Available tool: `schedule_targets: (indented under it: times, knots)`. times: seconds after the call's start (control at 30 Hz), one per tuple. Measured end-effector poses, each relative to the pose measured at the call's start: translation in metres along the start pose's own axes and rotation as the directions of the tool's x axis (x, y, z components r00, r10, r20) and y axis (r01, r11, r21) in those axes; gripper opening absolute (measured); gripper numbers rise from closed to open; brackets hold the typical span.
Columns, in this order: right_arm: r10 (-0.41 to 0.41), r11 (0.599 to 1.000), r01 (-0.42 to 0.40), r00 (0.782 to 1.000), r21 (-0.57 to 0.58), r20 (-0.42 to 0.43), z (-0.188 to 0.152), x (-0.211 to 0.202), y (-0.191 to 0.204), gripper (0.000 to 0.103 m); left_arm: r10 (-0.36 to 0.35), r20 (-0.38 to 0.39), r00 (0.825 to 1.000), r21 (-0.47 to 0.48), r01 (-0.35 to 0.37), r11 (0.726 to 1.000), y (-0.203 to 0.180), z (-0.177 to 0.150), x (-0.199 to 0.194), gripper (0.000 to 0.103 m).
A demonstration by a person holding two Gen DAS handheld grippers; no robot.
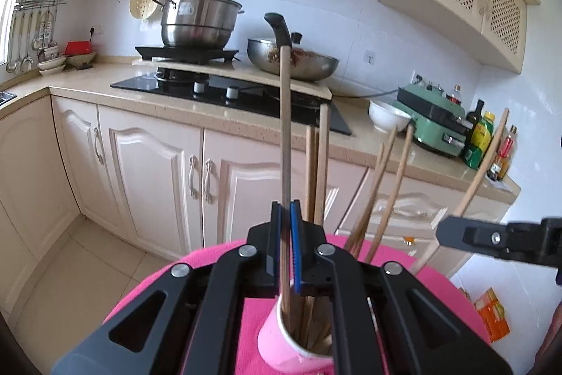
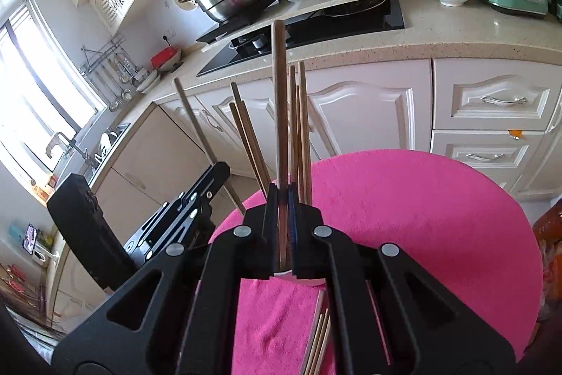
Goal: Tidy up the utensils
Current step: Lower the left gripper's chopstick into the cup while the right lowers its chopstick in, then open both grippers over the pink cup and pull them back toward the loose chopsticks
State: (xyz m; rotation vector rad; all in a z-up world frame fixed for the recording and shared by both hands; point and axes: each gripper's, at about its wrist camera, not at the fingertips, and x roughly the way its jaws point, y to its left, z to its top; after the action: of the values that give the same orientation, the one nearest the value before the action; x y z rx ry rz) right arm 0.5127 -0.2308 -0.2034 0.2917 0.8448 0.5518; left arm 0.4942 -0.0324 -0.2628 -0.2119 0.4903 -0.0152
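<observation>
My left gripper (image 1: 286,227) is shut on a wooden chopstick (image 1: 285,136) that stands upright with its lower end inside a pink cup (image 1: 281,348). Several other chopsticks (image 1: 318,171) lean in the cup. My right gripper (image 2: 282,217) is shut on another upright chopstick (image 2: 280,101) over the same cup (image 2: 302,280), whose rim just shows behind the jaws. Several chopsticks (image 2: 302,129) stand beside it. More loose chopsticks (image 2: 318,343) lie on the pink cloth (image 2: 421,217) near the right gripper's base. The right gripper also shows at the right in the left wrist view (image 1: 498,238).
The round table has a pink cloth (image 1: 224,269). Behind it is a counter with a stove (image 1: 224,90), a steel pot (image 1: 198,21), a wok (image 1: 291,60), a white bowl (image 1: 388,116) and a green appliance (image 1: 432,118). Bottles (image 1: 481,136) stand at the counter's right end.
</observation>
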Motion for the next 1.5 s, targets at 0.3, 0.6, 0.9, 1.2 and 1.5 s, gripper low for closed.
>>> schedule_targets:
  times: [0.3, 0.6, 0.9, 1.2, 1.5]
  knots:
    - [-0.025, 1.0, 0.025, 1.0, 0.012, 0.005, -0.014, -0.002, 0.003, 0.006, -0.014, -0.052, 0.999, 0.027, 0.015, 1.0, -0.001, -0.02, -0.021, 0.006]
    - [-0.057, 0.998, 0.057, 0.998, 0.017, 0.018, -0.024, 0.0, 0.004, 0.006, 0.007, -0.102, 0.995, 0.017, -0.005, 1.0, 0.002, -0.018, -0.025, 0.03]
    - [-0.083, 0.996, 0.083, 0.996, 0.03, 0.008, -0.039, 0.009, 0.005, 0.006, 0.086, -0.15, 0.985, 0.059, -0.078, 0.995, 0.005, -0.019, -0.034, 0.033]
    - [-0.11, 0.993, 0.109, 0.994, 0.038, 0.021, -0.044, 0.009, 0.007, 0.006, 0.093, -0.182, 0.979, 0.057, -0.083, 0.995, 0.01, -0.02, -0.04, 0.033]
    - [-0.115, 0.992, 0.113, 0.992, 0.065, 0.041, -0.048, 0.003, 0.012, 0.007, 0.085, -0.205, 0.975, 0.073, -0.071, 0.995, 0.01, -0.021, -0.046, 0.034]
